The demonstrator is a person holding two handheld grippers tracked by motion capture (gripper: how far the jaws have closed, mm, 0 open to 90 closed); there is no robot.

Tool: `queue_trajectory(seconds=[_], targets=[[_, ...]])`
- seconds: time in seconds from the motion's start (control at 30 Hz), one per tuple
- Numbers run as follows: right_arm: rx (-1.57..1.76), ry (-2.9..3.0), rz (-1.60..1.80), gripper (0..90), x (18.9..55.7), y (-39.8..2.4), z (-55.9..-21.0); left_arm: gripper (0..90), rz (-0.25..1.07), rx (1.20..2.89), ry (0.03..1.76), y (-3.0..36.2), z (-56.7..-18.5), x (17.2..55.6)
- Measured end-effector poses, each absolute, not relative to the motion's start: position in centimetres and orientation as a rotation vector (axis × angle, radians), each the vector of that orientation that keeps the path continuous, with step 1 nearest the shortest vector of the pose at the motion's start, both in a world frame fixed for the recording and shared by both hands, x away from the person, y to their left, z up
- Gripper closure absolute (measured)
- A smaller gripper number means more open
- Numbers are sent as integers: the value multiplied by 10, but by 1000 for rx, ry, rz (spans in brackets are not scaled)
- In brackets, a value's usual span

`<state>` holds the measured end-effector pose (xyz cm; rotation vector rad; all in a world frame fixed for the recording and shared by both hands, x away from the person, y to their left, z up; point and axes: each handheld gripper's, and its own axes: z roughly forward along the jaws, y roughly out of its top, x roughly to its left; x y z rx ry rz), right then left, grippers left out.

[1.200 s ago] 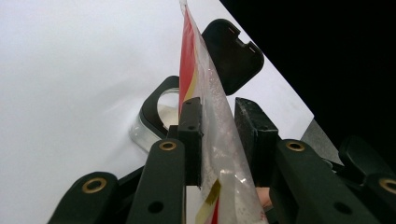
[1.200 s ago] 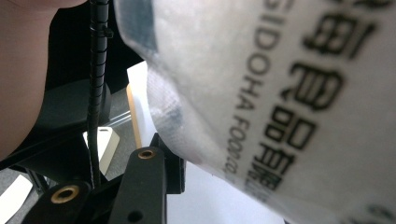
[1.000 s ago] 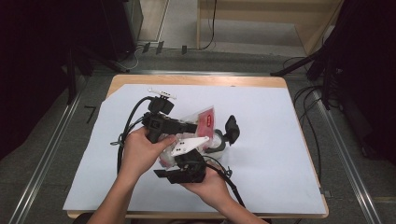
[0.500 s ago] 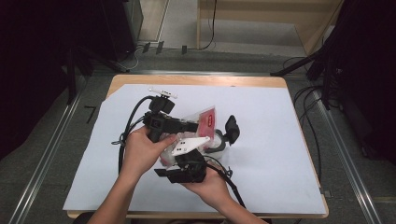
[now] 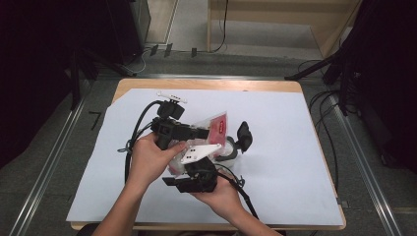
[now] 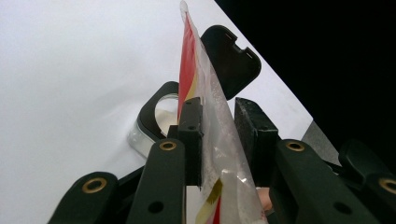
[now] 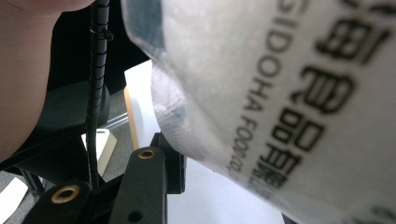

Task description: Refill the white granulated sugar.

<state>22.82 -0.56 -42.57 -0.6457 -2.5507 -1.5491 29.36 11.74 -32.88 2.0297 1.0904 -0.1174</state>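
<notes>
A: Shifted nowhere since the earlier frame; kept hands, tongs and packet exactly in place.

B: Agreed. Found the left gripper (image 5: 205, 132) drawn narrow and clamped on the red-and-white food pouch (image 5: 219, 127), with the sealed edge standing up past the tips.

A: And the right gripper (image 5: 194, 167)?

B: Could not tell. Made out one jaw tucked just under the printed lower end of the food pouch, and lost the other behind the plastic. Counted it as support from below at most.

A: So held the pouch between the two tongs, off the white sheet (image 5: 295, 162), long axis running from the right gripper's tips up and away through the left jaws.

B: Yes. Spotted the clear jar (image 6: 154, 105) straight ahead of the left jaws, just beyond the pouch and lower, with its black flip lid (image 6: 231, 58) swung open on the far side.

A: Judged the left gripper the nearer one to that mouth, then.

B: Judged so. Reckoned the coming move hinged on that line: pouch end above, jar mouth ahead and below, open lid close behind.

A: Room to work?

B: Plenty of bare sheet beyond the jar and off to the right gripper's side; sat well clear of every edge of the table (image 5: 206, 84).
</notes>
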Motion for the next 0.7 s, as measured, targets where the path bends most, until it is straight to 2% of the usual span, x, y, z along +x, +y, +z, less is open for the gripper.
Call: queue_trajectory(seconds=[0.7], targets=[[-641, -2553, -1562, 635, 228, -5, -425, 735, -98, 2027, 1088, 115, -327, 291]])
